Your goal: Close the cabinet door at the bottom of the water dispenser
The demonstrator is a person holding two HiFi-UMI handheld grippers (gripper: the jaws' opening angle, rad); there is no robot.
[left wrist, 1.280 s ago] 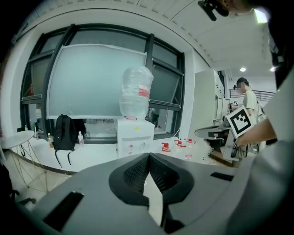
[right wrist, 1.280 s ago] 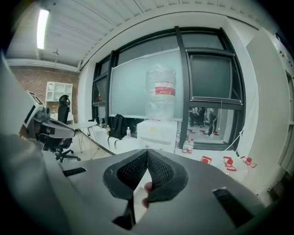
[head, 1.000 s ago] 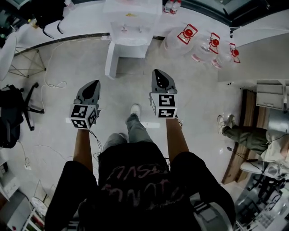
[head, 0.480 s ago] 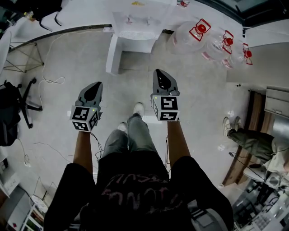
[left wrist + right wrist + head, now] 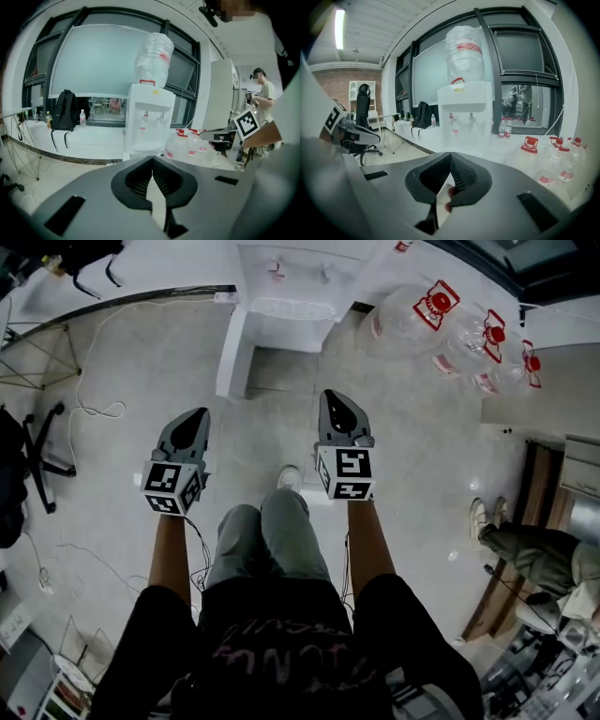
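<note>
Three clear red-capped jugs [image 5: 469, 338] lie by the water dispenser [image 5: 295, 287], cabinet door [image 5: 230, 352] hanging open; left claw [image 5: 196, 415] and right claw [image 5: 333, 396] both clenched, empty.

Counted: one water dispenser [image 5: 292, 322], three water jugs [image 5: 405, 322], one backpack [image 5: 63, 110], two hand-held grippers [image 5: 194, 420] [image 5: 336, 401].

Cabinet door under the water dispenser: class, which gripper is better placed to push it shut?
Left, probably: the left gripper sits nearer the open door, on its outer side, than the right gripper.
</note>
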